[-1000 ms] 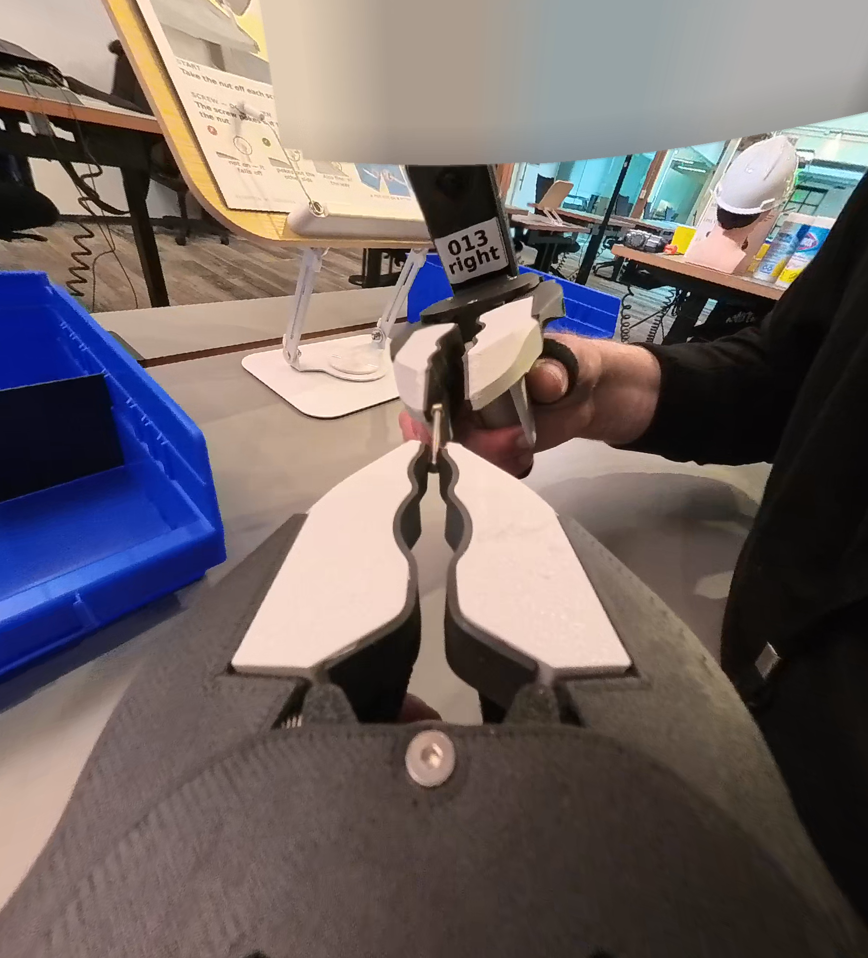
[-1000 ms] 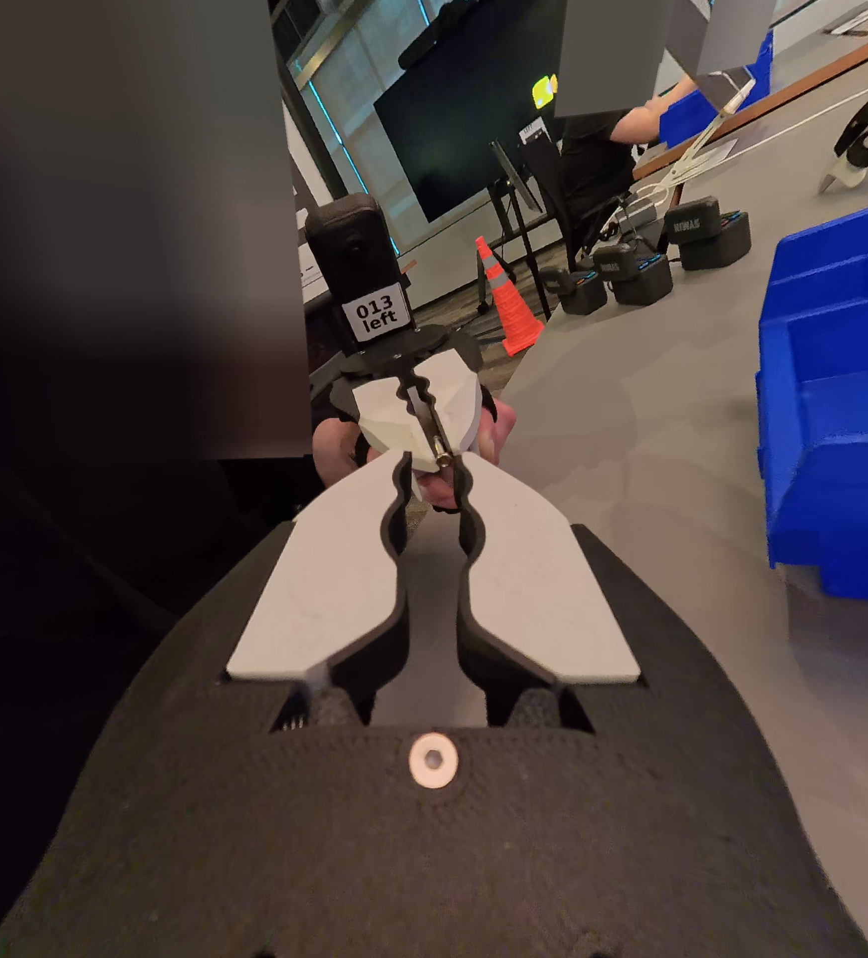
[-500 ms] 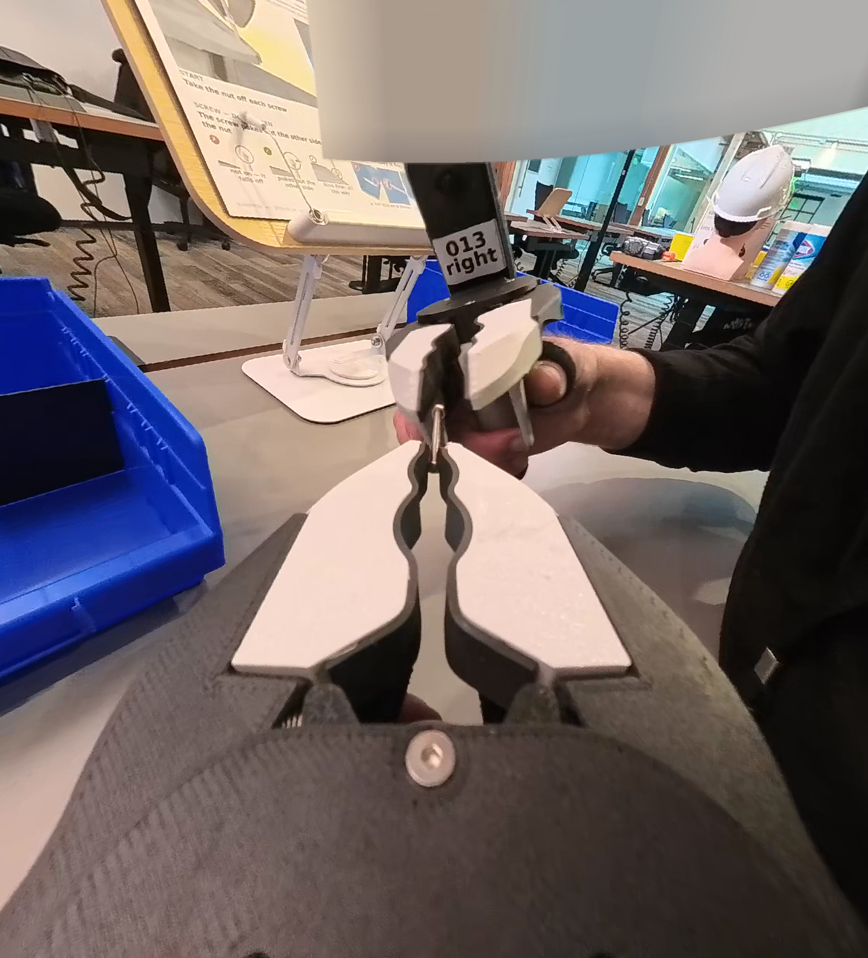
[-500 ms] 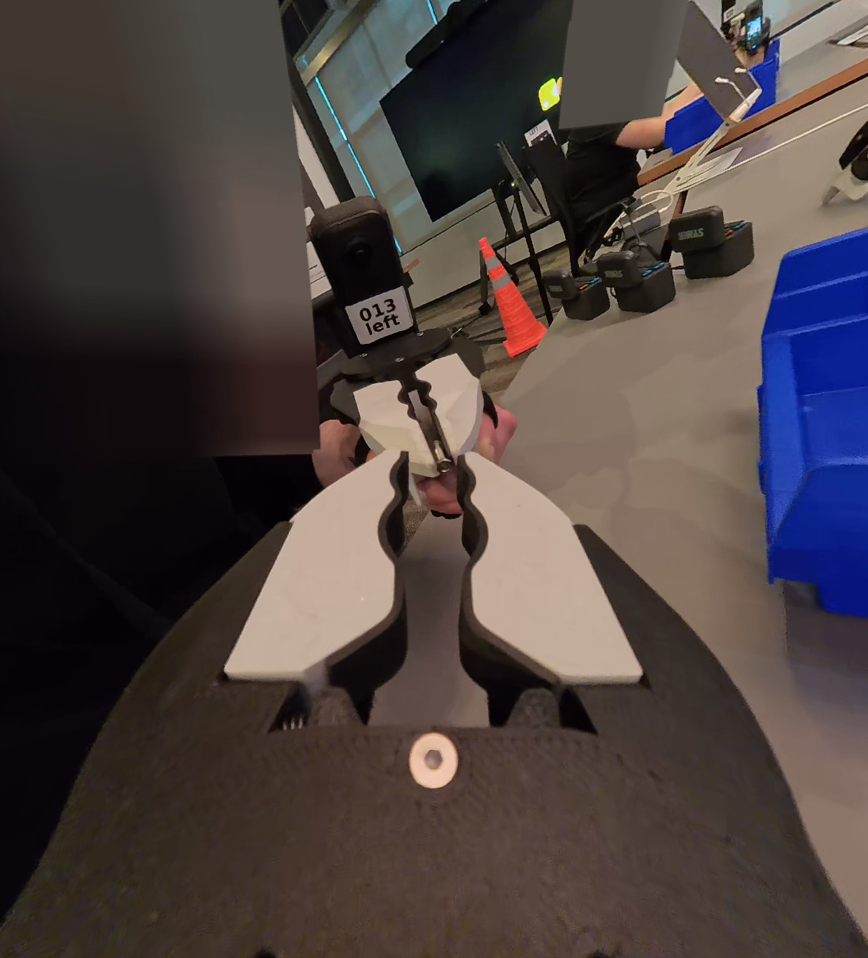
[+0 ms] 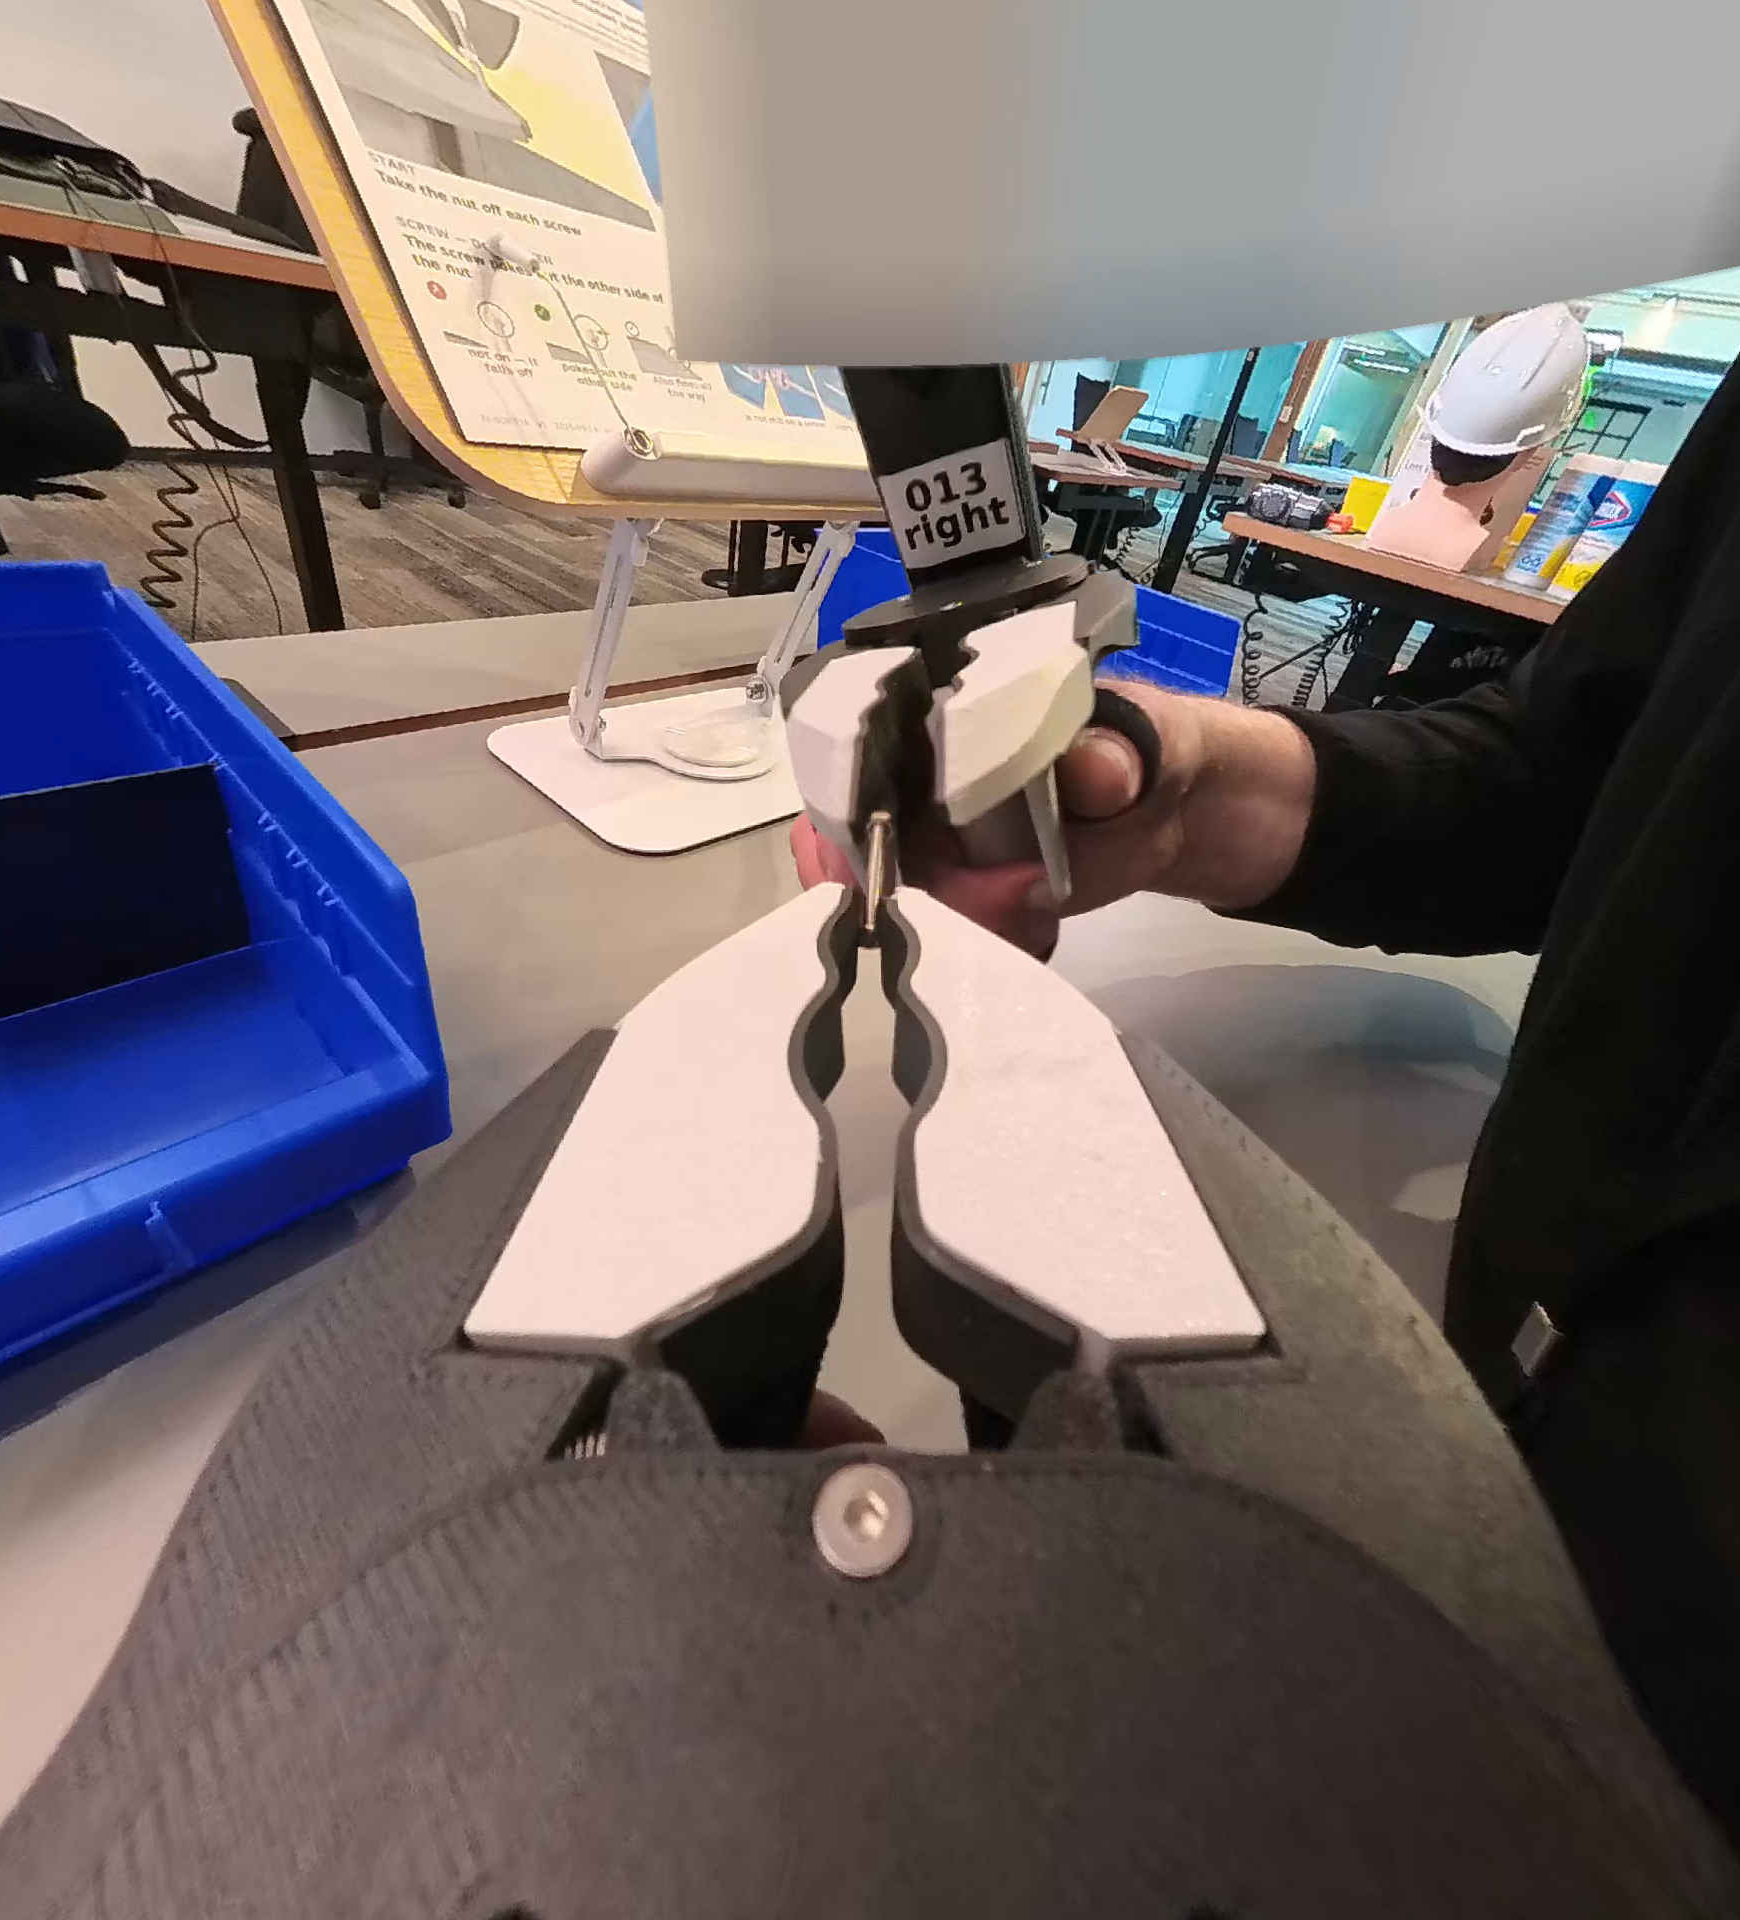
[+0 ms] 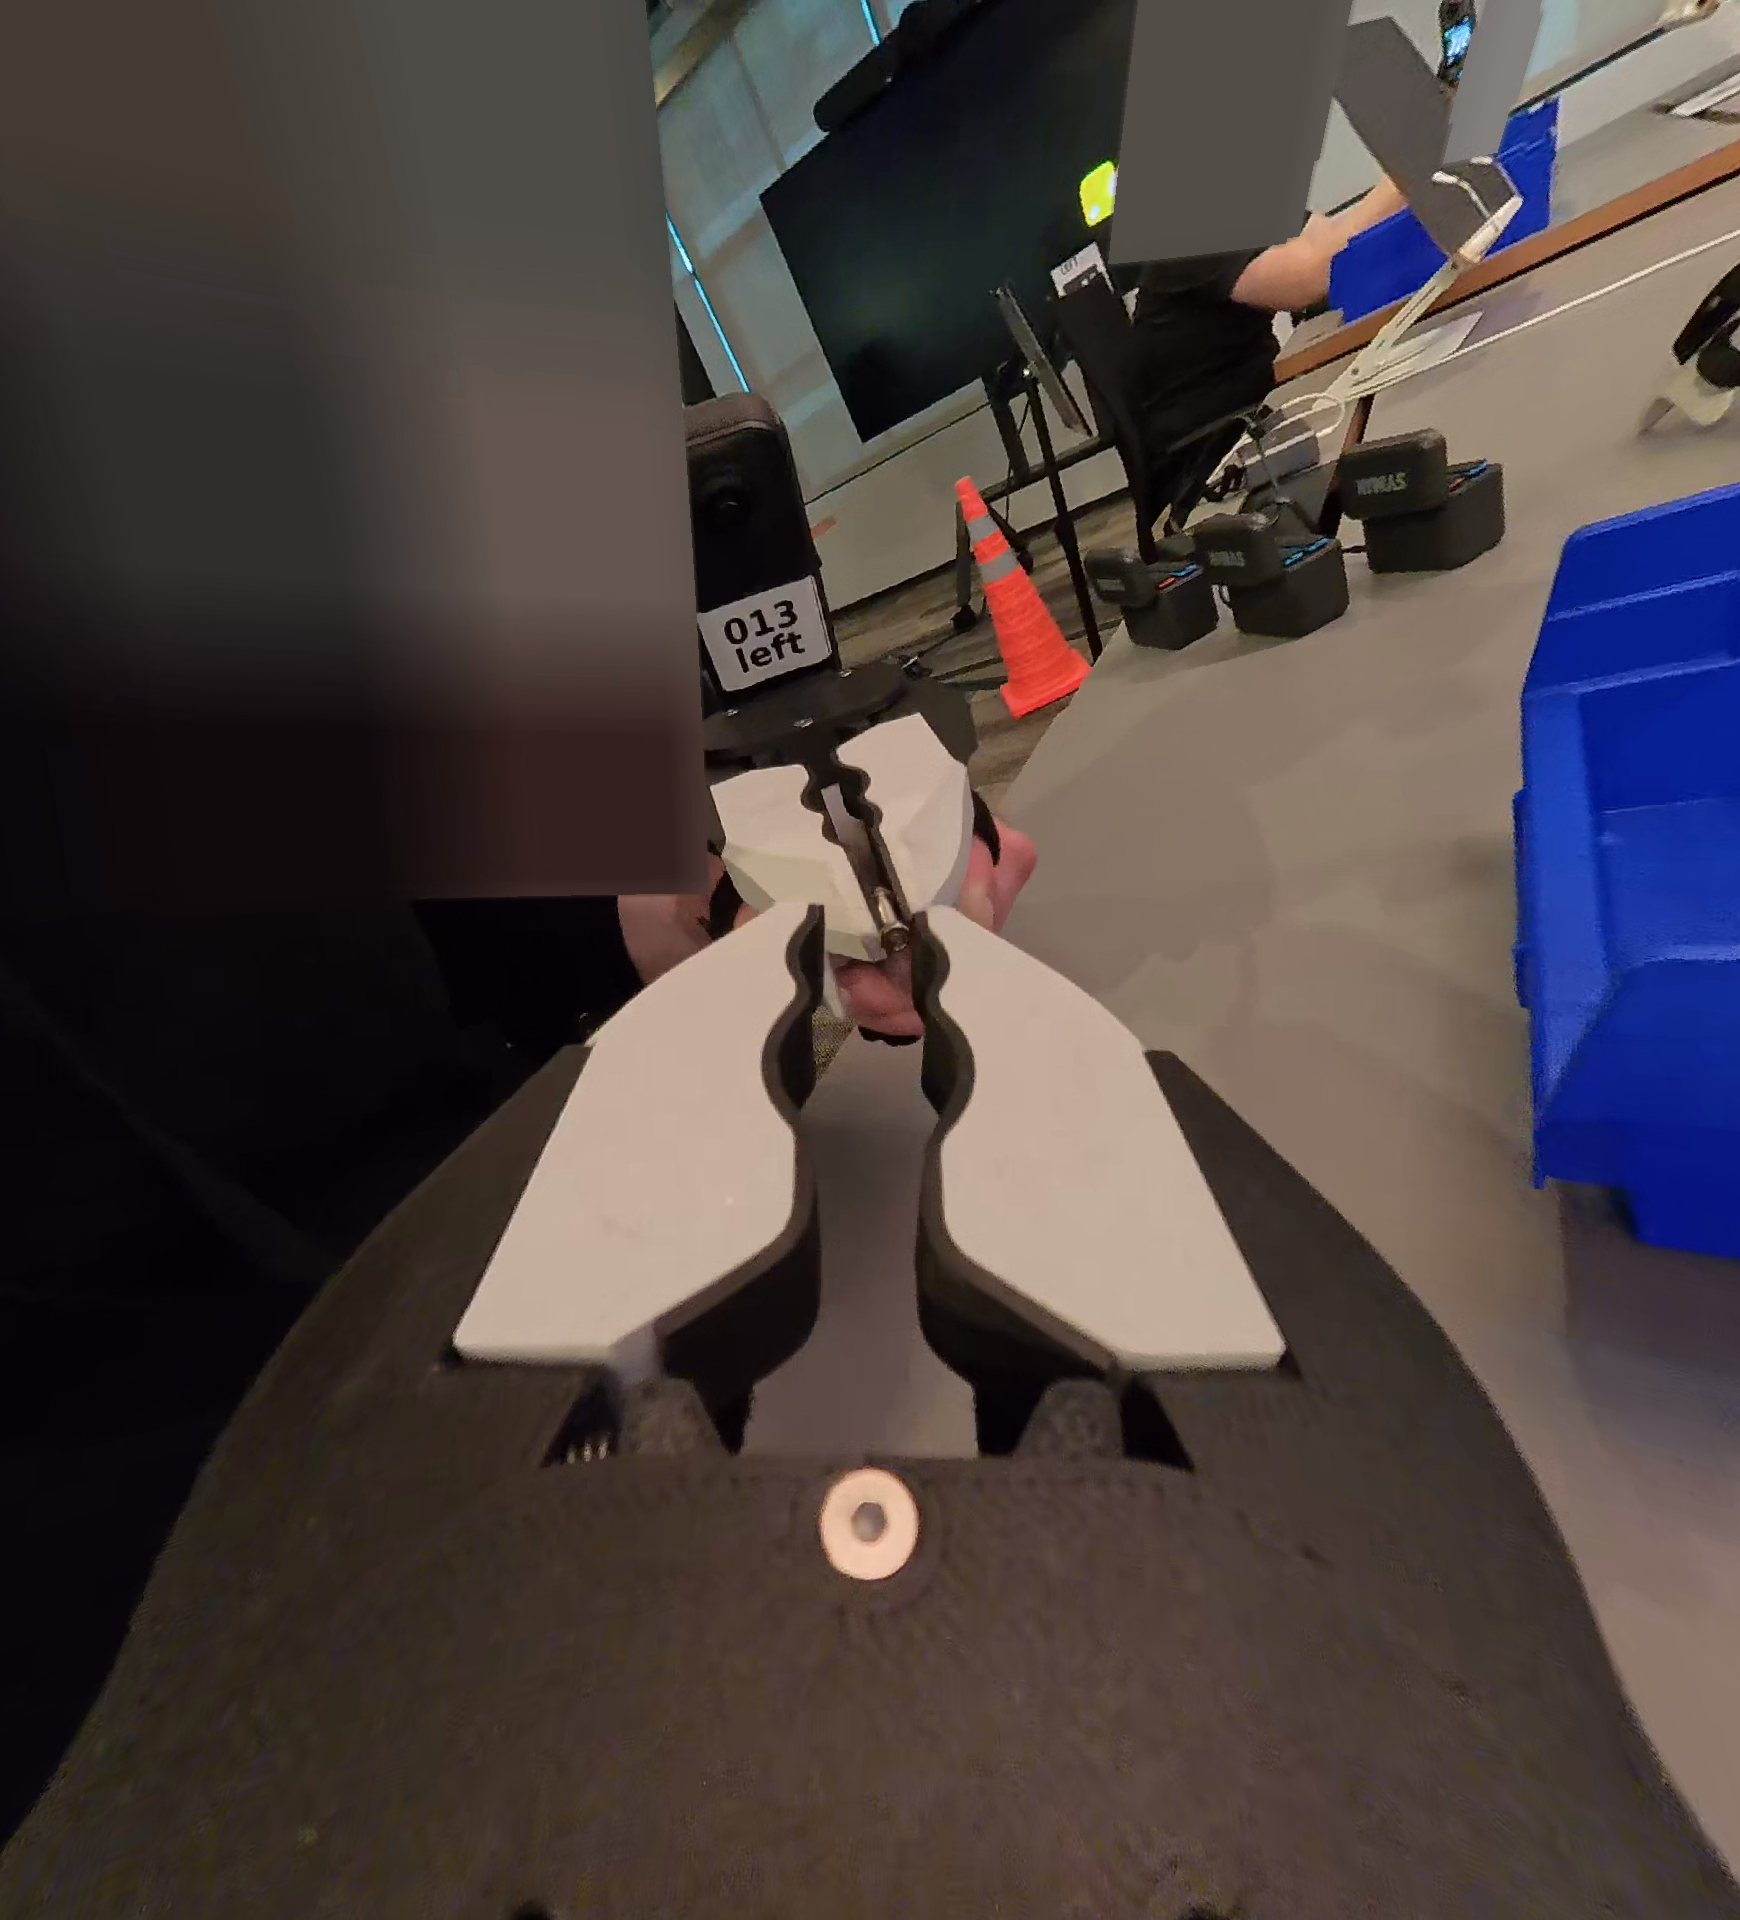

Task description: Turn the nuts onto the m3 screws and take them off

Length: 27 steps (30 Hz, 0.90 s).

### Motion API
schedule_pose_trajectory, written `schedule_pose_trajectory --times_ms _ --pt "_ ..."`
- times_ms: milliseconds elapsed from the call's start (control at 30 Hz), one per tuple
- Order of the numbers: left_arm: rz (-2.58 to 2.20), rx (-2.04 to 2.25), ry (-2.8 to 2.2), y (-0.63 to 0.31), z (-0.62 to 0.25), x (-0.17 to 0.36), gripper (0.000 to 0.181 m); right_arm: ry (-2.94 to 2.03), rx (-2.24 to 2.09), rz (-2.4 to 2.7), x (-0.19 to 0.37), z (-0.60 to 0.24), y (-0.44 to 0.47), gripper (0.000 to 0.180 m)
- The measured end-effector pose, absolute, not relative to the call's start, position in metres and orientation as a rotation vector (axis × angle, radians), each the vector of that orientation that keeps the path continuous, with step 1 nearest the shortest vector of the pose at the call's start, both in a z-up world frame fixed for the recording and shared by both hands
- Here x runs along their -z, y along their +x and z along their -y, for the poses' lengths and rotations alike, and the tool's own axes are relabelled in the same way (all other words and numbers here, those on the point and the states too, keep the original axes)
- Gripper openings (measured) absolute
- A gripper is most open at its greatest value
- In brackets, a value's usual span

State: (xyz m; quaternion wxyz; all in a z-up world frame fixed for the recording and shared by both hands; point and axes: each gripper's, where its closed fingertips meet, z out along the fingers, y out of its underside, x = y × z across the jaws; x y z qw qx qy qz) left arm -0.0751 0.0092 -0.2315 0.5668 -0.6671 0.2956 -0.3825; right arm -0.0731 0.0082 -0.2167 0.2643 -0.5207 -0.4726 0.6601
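M3 screw (image 5: 877, 854): small, silver, held in the air above the grey counter (image 5: 533, 935), between the two claws. Left claw (image 5: 864, 914): tips clamped on the screw's lower end. Right claw (image 6: 871, 925): tips slightly apart around the screw; whether it grips, I cannot tell. Blue bin (image 5: 118, 935): on the counter, beside the claws. Instruction board on a white stand (image 5: 637, 748): behind.

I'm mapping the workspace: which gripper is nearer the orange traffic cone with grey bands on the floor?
Left. The orange traffic cone stands on the floor behind the left gripper; the right gripper faces both from farther back.
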Motion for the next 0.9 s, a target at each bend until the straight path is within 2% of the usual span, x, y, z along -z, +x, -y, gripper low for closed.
schedule_pose_trajectory --times_ms 67,133,500,567,900 --pt "-0.694 0.893 -1.564 -0.076 -0.009 0.231 0.003 -1.412 -1.784 1.293 0.218 -0.005 -0.074 0.016" --pt "-0.681 0.884 -1.565 -0.077 -0.011 0.23 0.003 -1.405 -1.814 1.328 0.221 0.001 -0.071 0.008" --pt "-0.679 0.899 -1.561 -0.077 -0.01 0.229 0.003 -1.393 -1.777 1.288 0.215 -0.008 -0.074 0.015" --pt "-0.664 0.893 -1.56 -0.079 -0.011 0.228 0.003 -1.401 -1.804 1.345 0.22 -0.001 -0.071 0.005" --pt "-0.664 0.911 -1.552 -0.077 -0.011 0.227 0.003 -1.393 -1.775 1.308 0.215 -0.005 -0.075 0.016"
